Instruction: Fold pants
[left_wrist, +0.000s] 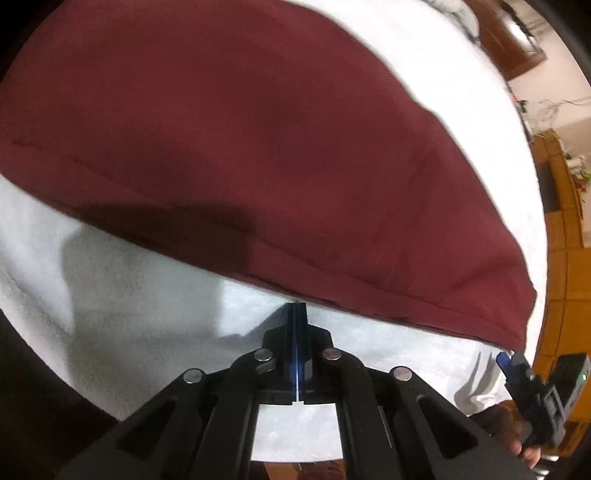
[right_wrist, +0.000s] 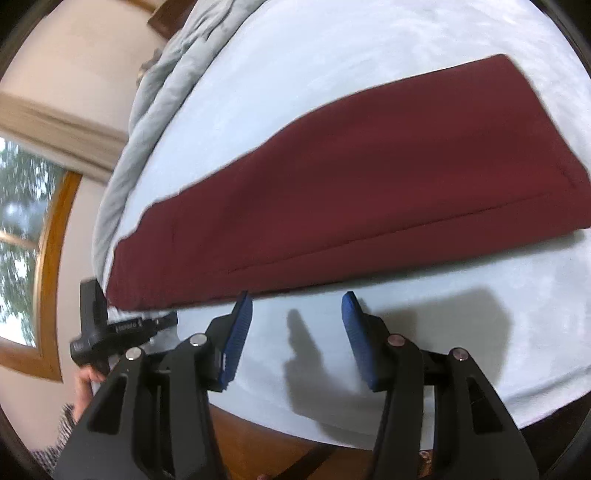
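The dark red pants (left_wrist: 258, 147) lie flat on a white bed sheet (left_wrist: 129, 295), folded lengthwise into one long strip; they also show in the right wrist view (right_wrist: 369, 192). My left gripper (left_wrist: 296, 308) is shut with nothing between its blue pads, just short of the pants' near edge. My right gripper (right_wrist: 297, 306) is open and empty above the sheet (right_wrist: 443, 332), its left fingertip (right_wrist: 243, 302) at the pants' near edge. The right gripper also shows in the left wrist view (left_wrist: 506, 360) by the pants' corner. The left gripper also shows in the right wrist view (right_wrist: 170, 317).
A crumpled grey blanket (right_wrist: 159, 92) lies along the far side of the bed. A wood-framed window (right_wrist: 26, 229) is to the left. Wooden furniture (left_wrist: 561, 240) stands beyond the bed's right edge. The bed's wooden edge (right_wrist: 258, 435) is right below my right gripper.
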